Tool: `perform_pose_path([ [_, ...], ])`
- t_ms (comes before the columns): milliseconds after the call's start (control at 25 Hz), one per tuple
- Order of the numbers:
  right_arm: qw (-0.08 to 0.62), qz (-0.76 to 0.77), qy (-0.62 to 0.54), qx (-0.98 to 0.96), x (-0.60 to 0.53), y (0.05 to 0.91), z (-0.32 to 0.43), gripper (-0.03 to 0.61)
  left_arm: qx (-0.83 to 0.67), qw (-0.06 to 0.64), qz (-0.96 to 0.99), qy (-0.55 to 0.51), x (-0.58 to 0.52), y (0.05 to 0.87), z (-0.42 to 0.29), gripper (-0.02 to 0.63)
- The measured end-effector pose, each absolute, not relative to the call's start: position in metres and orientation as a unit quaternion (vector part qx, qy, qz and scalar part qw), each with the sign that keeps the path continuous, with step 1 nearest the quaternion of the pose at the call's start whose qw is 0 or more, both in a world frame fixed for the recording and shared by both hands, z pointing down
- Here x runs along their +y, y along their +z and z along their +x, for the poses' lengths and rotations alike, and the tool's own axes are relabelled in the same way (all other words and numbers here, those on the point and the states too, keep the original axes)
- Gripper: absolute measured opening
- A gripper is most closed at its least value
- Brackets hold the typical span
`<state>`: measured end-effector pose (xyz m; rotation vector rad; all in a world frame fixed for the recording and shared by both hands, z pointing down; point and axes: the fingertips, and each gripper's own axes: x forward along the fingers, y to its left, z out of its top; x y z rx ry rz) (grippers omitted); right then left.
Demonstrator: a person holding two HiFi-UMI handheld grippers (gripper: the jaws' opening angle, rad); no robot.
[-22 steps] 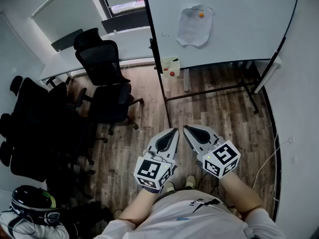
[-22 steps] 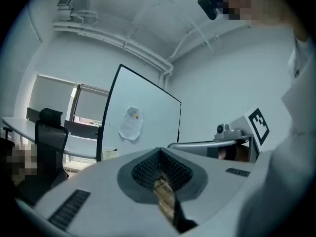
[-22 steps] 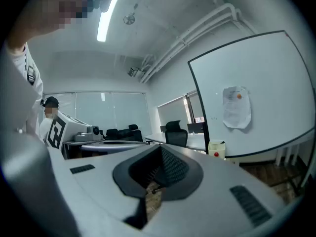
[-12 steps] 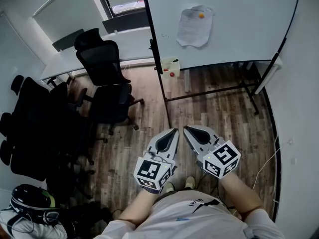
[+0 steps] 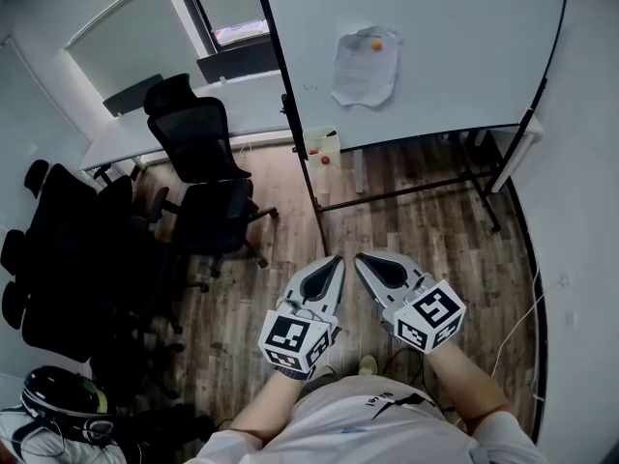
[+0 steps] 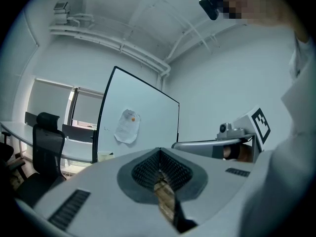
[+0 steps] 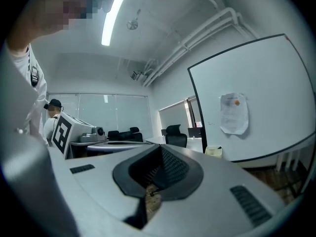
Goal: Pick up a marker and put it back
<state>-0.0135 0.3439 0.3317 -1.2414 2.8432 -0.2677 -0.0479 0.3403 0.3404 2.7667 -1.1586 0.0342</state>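
Left hand-held gripper (image 5: 332, 264) and right hand-held gripper (image 5: 366, 261): jaws together, empty. Whiteboard (image 5: 445, 46) ahead, paper (image 5: 365, 66) on it; office chairs (image 5: 198, 138) to left. Box (image 5: 324, 145) on its frame, contents unclear.

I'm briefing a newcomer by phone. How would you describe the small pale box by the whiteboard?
Find the big black-framed whiteboard. At its lower left corner is the pale box, with a red spot at its lower edge. The only other thing on the board is a paper sheet, higher up.

Paper sheet (image 5: 365, 68) on whiteboard (image 5: 464, 37) ahead, chairs (image 5: 200, 148) and desk (image 5: 124, 130) to its left, left gripper (image 5: 338, 260) beside right gripper (image 5: 359, 258) nearest.
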Motion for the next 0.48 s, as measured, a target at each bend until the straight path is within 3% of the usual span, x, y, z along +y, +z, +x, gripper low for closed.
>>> perform_pose_path([
  [480,0.028,-0.412,-0.095,0.906,0.327,0.336,0.030,0.014,-0.395,0.067,0.916,0.027,0.327,0.347,-0.019,0.012],
])
